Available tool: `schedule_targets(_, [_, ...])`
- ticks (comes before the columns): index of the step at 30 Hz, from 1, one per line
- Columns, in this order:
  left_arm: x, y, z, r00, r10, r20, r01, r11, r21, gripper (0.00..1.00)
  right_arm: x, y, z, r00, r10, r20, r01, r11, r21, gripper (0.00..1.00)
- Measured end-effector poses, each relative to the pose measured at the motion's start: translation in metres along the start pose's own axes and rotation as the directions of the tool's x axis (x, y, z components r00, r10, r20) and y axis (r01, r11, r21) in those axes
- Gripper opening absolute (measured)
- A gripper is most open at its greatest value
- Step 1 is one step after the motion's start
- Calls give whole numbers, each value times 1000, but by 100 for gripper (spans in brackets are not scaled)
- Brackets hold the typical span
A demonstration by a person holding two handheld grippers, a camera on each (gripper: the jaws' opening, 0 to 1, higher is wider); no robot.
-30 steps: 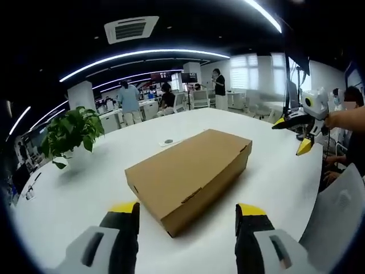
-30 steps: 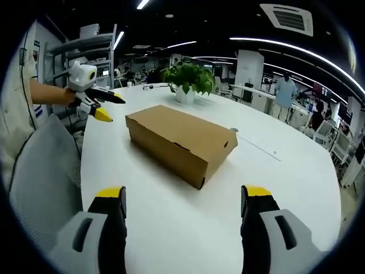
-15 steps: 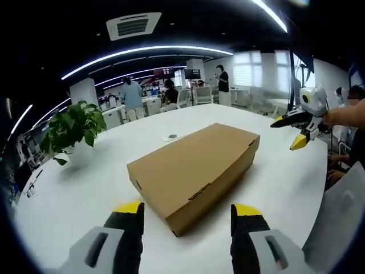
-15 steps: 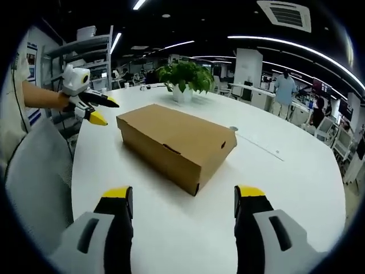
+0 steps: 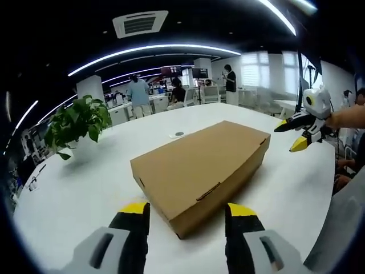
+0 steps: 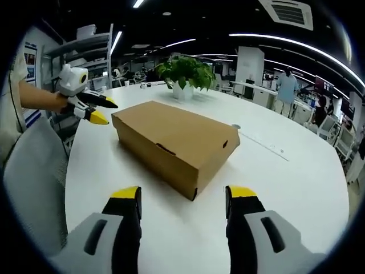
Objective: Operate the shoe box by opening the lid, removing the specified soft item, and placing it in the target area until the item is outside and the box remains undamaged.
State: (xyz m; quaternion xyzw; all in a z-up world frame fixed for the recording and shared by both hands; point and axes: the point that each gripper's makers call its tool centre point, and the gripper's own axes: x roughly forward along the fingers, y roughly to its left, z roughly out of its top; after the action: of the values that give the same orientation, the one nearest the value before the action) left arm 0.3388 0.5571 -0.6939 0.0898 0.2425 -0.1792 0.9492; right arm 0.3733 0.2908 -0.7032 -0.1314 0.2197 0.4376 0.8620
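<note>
No text, label, brand or number can be read. The shoe box (image 5: 201, 167) shows plain brown cardboard on every visible face, with no print or sticker. The screens (image 5: 181, 71) hanging far across the room carry markings too small and blurred to make out.

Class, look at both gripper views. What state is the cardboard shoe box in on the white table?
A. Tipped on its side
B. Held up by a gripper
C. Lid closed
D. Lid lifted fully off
C: the shoe box lies flat on the table, lid down, untouched.
</note>
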Motion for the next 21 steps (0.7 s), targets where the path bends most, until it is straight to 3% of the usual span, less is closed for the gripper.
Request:
schedule_targets(15, [13,5,6,1000,17,13,-17,1000,-7,41,32,-13,15,999,1,39,-1,1000,5,38])
schedule_targets(21, [16,4,5,1000,17,16,-18,1000,12,42,44,-12,16,999,6,41,-6,1000,4,34])
